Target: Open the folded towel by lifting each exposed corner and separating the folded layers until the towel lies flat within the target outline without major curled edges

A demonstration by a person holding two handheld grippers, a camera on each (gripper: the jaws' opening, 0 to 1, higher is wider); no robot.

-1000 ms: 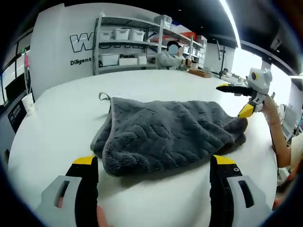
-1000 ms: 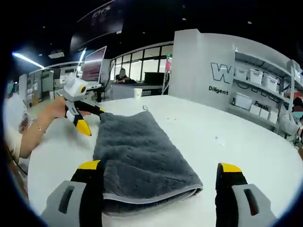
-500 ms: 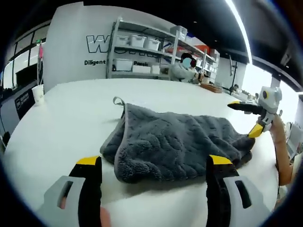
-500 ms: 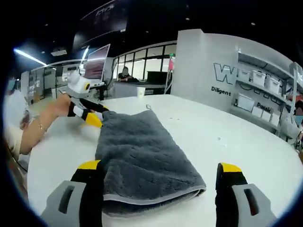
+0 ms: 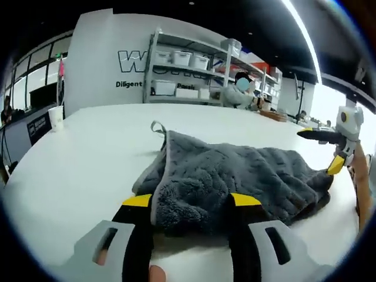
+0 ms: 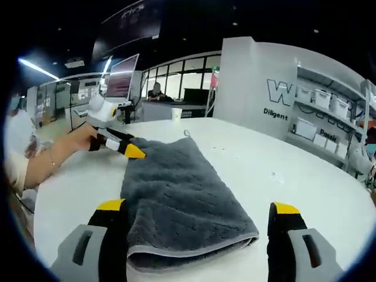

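Left gripper is set low at one short end of the folded grey towel, its two yellow-tipped jaws drawn in against a bunched corner of the pile, so that an exposed corner can be taken before anything is lifted; whether the cloth is pinched fast or merely bracketed cannot be told for certain, though the fabric is seen pressed between the tips. The towel is laid folded on the white bench, a hanging loop being turned up at its far corner. At the opposite end, in the right gripper view, the right gripper is held with its jaws wide apart on either side of the folded edge, nothing being gripped. This placing is judged to be deliberate: with one tool at each end, the upper layer can be peeled back from one side while the other end is steadied or taken next. No target outline can be made out on the bench. Shelves with boxes are seen behind.
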